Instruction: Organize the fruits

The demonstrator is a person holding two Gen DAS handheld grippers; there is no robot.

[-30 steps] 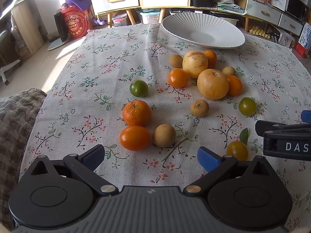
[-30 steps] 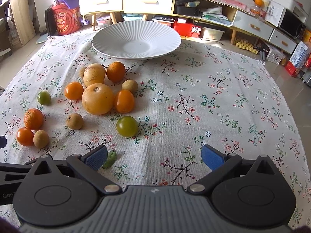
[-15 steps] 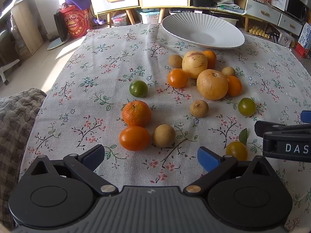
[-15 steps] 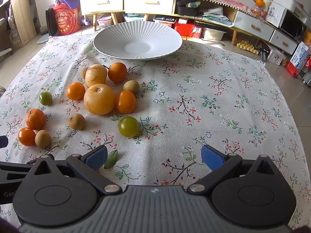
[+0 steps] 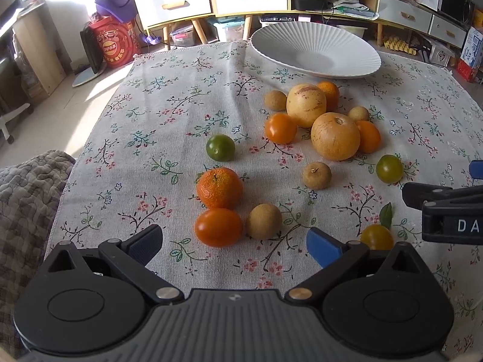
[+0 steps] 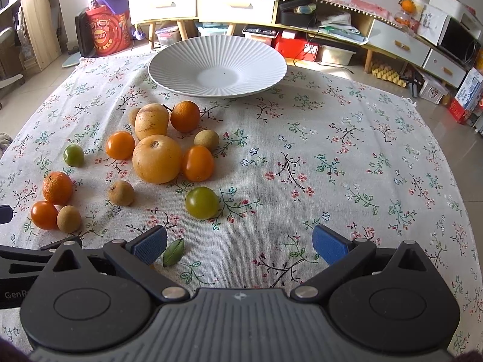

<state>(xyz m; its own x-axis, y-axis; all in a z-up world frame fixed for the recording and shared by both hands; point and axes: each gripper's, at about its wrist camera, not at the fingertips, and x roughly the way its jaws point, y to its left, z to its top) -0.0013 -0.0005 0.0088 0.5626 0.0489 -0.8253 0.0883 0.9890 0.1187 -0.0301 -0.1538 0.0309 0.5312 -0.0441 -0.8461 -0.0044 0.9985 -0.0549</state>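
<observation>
We hold both grippers, left and right, spread and empty; round fruit could roll off the tabletop if nudged.

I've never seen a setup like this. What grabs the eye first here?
Probably the scatter of fruit on the flowered tablecloth: two big yellow fruits ringed by orange, green and small brown ones. Behind them sits a ribbed white plate holding nothing. Up close, each gripper's blue-tipped fingers spread wide.

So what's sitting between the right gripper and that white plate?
Mostly bare flowered tablecloth, as the right wrist view shows; the fruit lies off left of right gripper and white plate.
</observation>
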